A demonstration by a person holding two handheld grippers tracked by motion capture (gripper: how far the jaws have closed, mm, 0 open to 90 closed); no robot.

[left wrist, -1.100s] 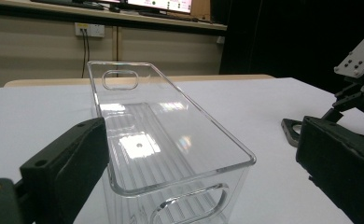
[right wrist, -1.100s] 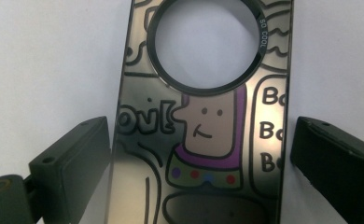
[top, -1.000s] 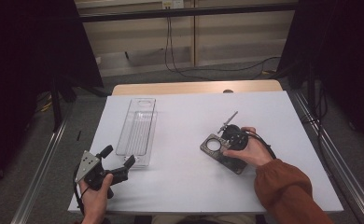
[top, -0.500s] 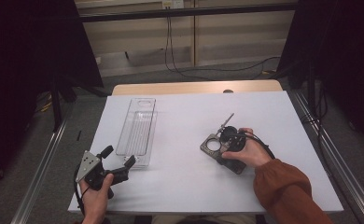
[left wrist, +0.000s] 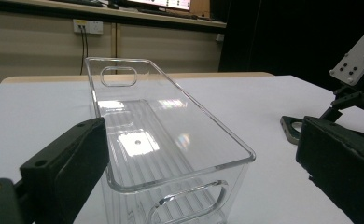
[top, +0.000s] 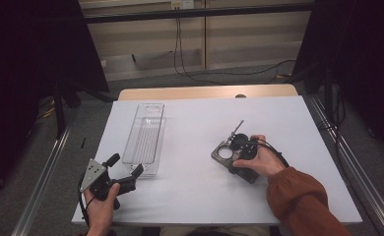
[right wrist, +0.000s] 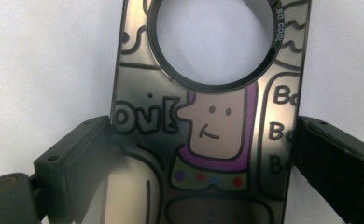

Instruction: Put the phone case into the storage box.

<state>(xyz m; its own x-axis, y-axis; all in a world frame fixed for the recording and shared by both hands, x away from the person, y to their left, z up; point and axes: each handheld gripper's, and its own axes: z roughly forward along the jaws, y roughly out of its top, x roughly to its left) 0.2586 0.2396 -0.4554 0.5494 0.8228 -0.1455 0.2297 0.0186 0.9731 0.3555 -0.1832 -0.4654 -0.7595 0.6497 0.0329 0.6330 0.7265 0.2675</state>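
A dark phone case [top: 215, 156] with a round hole lies flat on the white table, right of centre. My right gripper [top: 232, 156] is over its near end with a hand around it. In the right gripper view the jaws press both long edges of the cartoon-printed case [right wrist: 133, 84], so the right gripper [right wrist: 203, 135] is shut on it. My left gripper [top: 127, 164] stands open at the front left, just short of the near end of a clear plastic tray [top: 153, 147]. In the left gripper view the left gripper [left wrist: 201, 135] has its jaws wide apart, either side of that empty tray [left wrist: 143, 77].
The white table [top: 195, 196] ends in a wooden strip [top: 205, 92] at the far side. Metal rails run along the floor on both sides. Cables hang from a wall outlet behind. The right gripper's grey plate [left wrist: 357, 60] shows in the left gripper view.
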